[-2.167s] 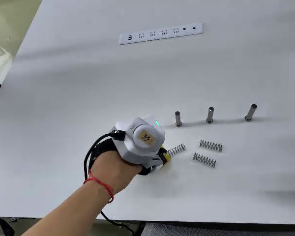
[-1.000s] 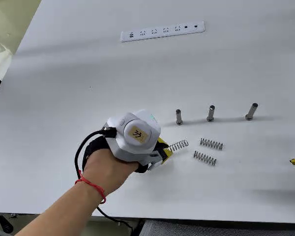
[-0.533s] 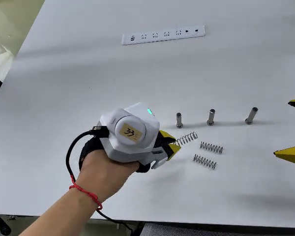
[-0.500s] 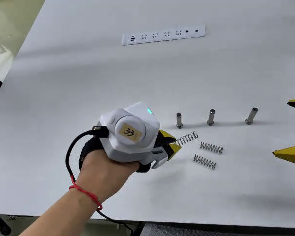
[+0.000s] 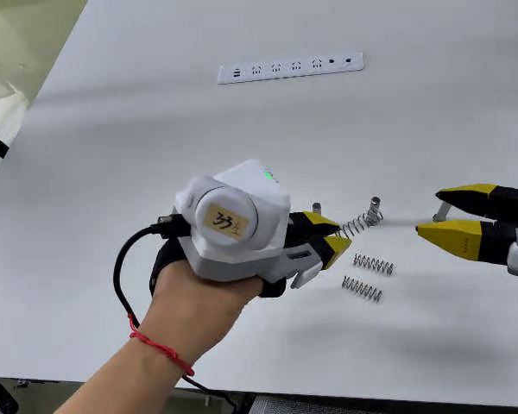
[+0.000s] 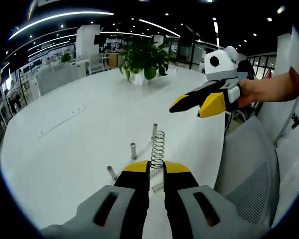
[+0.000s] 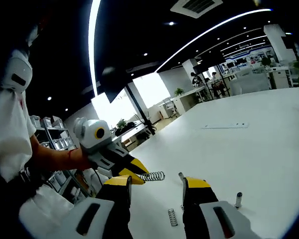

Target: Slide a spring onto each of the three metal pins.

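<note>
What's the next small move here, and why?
Probably tip the spring upright and ease its free end over the middle pin. The left gripper holds it by one end, slanted off the table, near that pin's top. The right gripper is open alongside.

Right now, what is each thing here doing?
Left claw: shut on one spring, raised off the table.
Right claw: open, empty.
Held spring: in the air, on no pin.
Two loose springs: lying on the table.
Three pins: upright, bare.
Power strip: flat, nothing plugged in.
</note>
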Demonstrator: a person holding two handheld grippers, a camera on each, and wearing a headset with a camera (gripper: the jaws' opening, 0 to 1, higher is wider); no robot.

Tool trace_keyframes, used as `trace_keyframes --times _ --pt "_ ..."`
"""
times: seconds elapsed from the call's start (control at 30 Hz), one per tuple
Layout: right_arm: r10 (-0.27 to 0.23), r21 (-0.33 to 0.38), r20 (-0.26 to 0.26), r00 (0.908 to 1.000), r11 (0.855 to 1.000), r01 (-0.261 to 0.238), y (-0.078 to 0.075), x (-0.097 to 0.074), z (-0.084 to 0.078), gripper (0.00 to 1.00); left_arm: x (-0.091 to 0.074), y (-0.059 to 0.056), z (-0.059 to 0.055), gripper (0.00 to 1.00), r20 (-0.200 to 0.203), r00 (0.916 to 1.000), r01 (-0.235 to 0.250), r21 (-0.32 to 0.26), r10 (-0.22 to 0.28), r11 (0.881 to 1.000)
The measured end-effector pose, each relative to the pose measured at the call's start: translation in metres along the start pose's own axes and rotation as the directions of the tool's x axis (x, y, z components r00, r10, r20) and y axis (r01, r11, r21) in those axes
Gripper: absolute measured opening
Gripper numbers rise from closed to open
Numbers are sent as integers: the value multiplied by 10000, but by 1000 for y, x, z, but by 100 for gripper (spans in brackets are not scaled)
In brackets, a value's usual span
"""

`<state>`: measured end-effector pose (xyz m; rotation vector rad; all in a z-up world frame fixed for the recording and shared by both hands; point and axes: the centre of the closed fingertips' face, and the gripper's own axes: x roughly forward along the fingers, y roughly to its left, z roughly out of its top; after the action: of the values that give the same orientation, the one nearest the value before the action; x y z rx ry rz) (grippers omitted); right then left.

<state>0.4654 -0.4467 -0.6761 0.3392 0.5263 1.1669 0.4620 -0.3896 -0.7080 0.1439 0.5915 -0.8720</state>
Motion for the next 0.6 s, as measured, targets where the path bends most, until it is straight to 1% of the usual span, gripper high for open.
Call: trace_keyframes --times 0.07,0.1,0.17,0.2,0.27,0.3,0.37,0.4,0.47,0.53,0.6 --pt "60 324 257 9997 9995 -68 1 5 2 38 0 -3 6 6 188 9998 42 -66 -41 10000" --pt "136 596 427 9990 9981 -161 3 7 4 37 0 -4 10 6 296 9995 54 -73 -51 10000" --pt "171 992 637 9978 9948 -234 4 10 6 36 0 -6 13 6 399 9992 84 -76 -81 9999" --pt "152 1229 874 9961 9921 -259 3 11 9 36 0 -7 17 6 510 9987 98 -90 -93 9999" --pt "187 1810 1126 9935 9827 -390 2 12 11 34 -1 -8 22 6 693 9975 151 -172 -139 9997" --pt "156 1985 1195 9927 9793 -393 0 12 11 33 -1 -9 23 6 753 9971 157 -187 -143 9997" --pt "175 2032 1216 9924 9782 -421 -1 13 11 31 -1 -10 27 6 873 9960 209 -213 -189 9996" --pt "186 2012 1230 9922 9786 -433 0 13 12 29 -1 -11 28 6 909 9956 238 -210 -218 9995" --pt "272 2193 1364 9903 9740 -569 3 14 14 28 -1 -12 30 6 986 9948 273 -203 -252 9994" --pt "384 2286 1431 9890 9710 -707 5 14 16 25 -1 -13 32 6 1065 9939 330 -254 -301 9991" --pt "412 2299 1466 9883 9704 -746 6 14 17 22 -1 -14 34 6 1162 9926 387 -279 -352 9989"
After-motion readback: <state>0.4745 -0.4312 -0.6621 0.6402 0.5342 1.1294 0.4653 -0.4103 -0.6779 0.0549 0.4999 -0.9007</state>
